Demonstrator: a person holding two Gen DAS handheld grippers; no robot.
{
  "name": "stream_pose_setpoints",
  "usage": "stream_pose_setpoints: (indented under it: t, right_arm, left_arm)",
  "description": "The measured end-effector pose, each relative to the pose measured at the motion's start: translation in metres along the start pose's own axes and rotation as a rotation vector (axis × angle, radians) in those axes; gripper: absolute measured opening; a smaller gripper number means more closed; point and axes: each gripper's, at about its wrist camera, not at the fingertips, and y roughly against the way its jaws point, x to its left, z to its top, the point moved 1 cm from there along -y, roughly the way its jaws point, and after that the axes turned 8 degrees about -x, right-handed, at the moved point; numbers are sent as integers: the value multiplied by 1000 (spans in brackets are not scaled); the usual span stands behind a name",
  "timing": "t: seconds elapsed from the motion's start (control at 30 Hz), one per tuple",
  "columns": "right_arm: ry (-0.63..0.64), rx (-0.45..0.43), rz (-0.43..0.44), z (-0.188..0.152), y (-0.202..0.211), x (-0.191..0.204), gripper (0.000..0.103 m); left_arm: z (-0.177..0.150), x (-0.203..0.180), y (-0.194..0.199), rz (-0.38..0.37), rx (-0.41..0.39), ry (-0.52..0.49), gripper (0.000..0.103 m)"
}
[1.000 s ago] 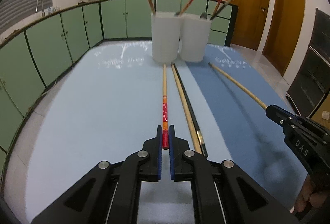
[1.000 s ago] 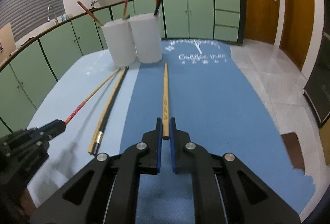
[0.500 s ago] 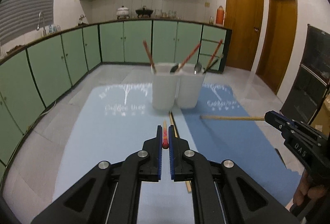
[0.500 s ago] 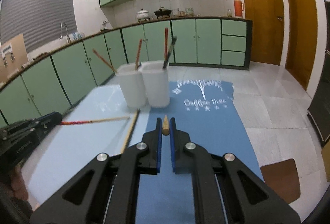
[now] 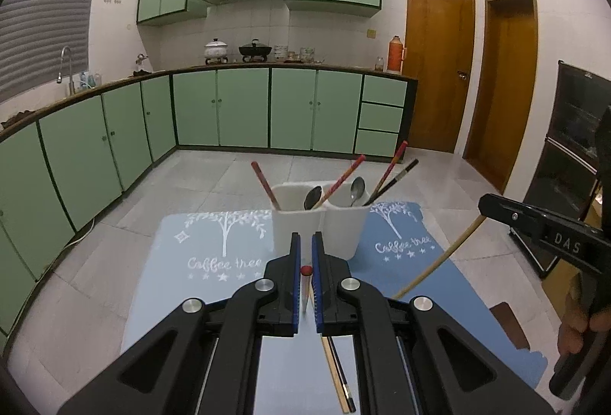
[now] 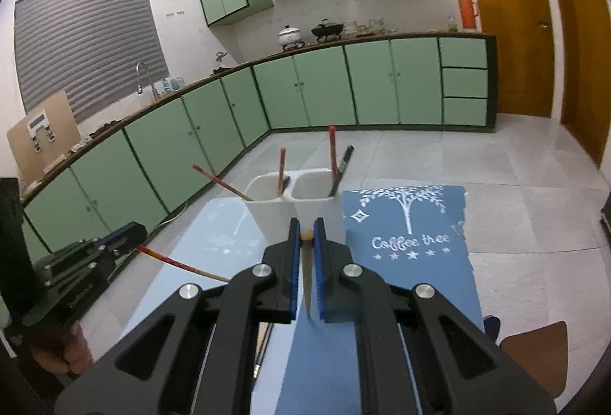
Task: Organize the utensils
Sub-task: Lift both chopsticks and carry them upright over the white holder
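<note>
My left gripper [image 5: 306, 238] is shut on a red-ended chopstick [image 5: 305, 270], lifted off the table, its length hanging down under the jaws. My right gripper [image 6: 306, 225] is shut on a plain wooden chopstick [image 6: 306, 272], also raised. Each gripper shows in the other's view: the right gripper [image 5: 487, 203] with its wooden stick [image 5: 439, 262], the left gripper [image 6: 133, 232] with the red patterned stick [image 6: 179, 264]. Ahead stand two white holders [image 5: 296, 224] [image 5: 349, 228] with chopsticks and spoons in them. A wooden and a black chopstick [image 5: 338, 373] lie on the mat.
A light blue mat [image 5: 198, 262] and a darker blue mat [image 5: 439, 300] cover the table. A brown seat corner [image 6: 534, 350] shows past the table's right edge. Green cabinets and grey floor tiles lie beyond. A hand [image 5: 573, 331] grips the right tool.
Both grippers have risen, taking their chopsticks up off the mats. The sticks' far ends have left the table and both views now look higher into the kitchen.
</note>
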Motion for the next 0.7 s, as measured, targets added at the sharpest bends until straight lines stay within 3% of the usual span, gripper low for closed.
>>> stream_pose_setpoints:
  t: [0.23,0.7]
  right_arm:
    - [50,9,28,17,-3,4,6]
    - [101,-95,59,81,16,9,6]
  left_arm:
    - [10,2,-8,-12,-3,2,5]
    - [62,-5,4,-38,-110,-51,5]
